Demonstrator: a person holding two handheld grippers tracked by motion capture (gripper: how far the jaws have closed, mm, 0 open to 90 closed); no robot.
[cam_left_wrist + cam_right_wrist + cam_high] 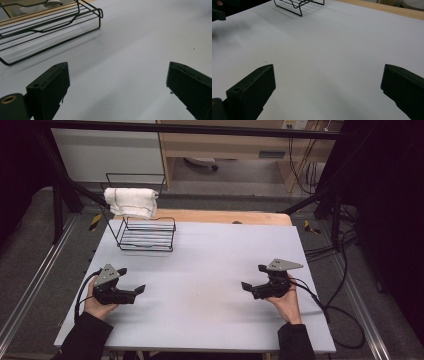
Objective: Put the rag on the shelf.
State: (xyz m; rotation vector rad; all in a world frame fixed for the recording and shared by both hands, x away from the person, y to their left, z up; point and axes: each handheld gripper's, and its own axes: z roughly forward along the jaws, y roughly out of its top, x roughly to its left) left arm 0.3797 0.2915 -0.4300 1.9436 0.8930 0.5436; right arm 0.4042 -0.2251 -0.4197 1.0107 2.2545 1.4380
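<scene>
Your left gripper (131,281) and right gripper (254,277) both sit spread and empty near the table's (210,320) front edge. The towel (131,201) drapes over the rack's (148,233) back rail at the far-left corner. It looks soft, light and floppy; pinch a thick fold.

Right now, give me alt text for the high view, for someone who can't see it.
A person's hands hold the left tongs and right tongs open above a pale grey table, holding nothing. At the far left corner stands a black wire rack with a folded white towel draped over its upper bar.
</scene>
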